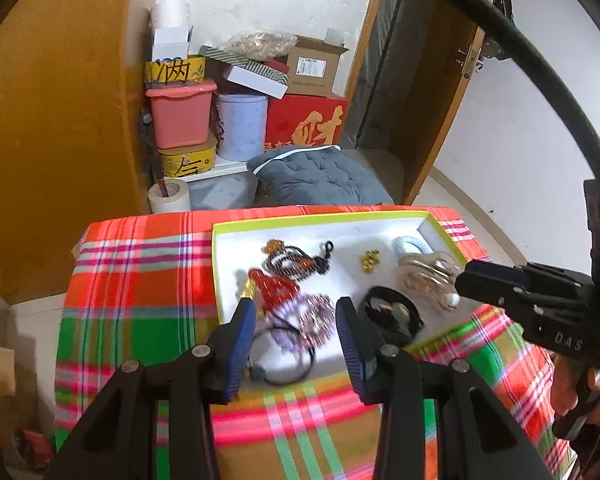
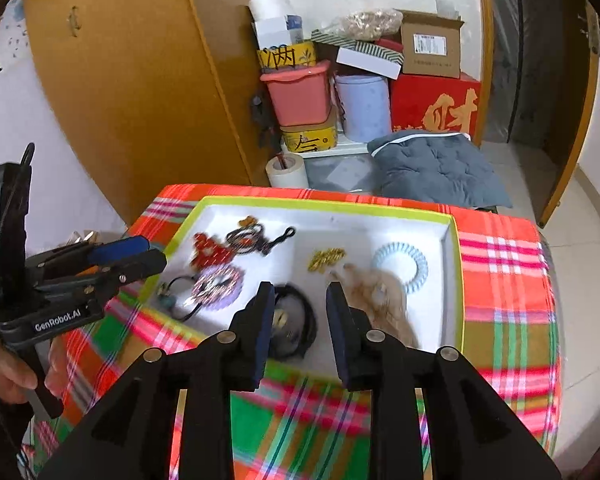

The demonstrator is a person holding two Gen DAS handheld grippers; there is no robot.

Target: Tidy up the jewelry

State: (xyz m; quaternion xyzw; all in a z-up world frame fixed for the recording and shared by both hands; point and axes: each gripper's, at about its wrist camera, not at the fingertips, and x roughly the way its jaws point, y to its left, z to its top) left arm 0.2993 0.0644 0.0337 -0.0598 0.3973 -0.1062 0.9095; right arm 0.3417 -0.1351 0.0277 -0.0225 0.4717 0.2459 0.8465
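A white tray with a lime rim (image 1: 320, 218) (image 2: 320, 202) lies on the plaid cloth and holds the jewelry. In it are a purple beaded bracelet (image 1: 316, 316) (image 2: 216, 284), a red ornament (image 1: 274, 286), a dark beaded necklace (image 1: 296, 260), a gold piece (image 2: 326, 258), a pale blue spiral hair tie (image 2: 400, 266), a beige pearl pile (image 2: 384, 292), and a black band (image 2: 296, 320). My left gripper (image 1: 294, 308) hovers open above the purple bracelet, holding nothing. Over the black band, my right gripper (image 2: 300, 292) stands open and empty too.
The plaid cloth (image 1: 140, 300) covers a small table with floor dropping off on all sides. Behind it stand stacked boxes and tubs (image 1: 180, 116), a grey cushion (image 1: 316, 176), a tape roll (image 1: 170, 196) and a wooden wardrobe (image 1: 60, 120). A black cable (image 1: 540, 68) arcs overhead at right.
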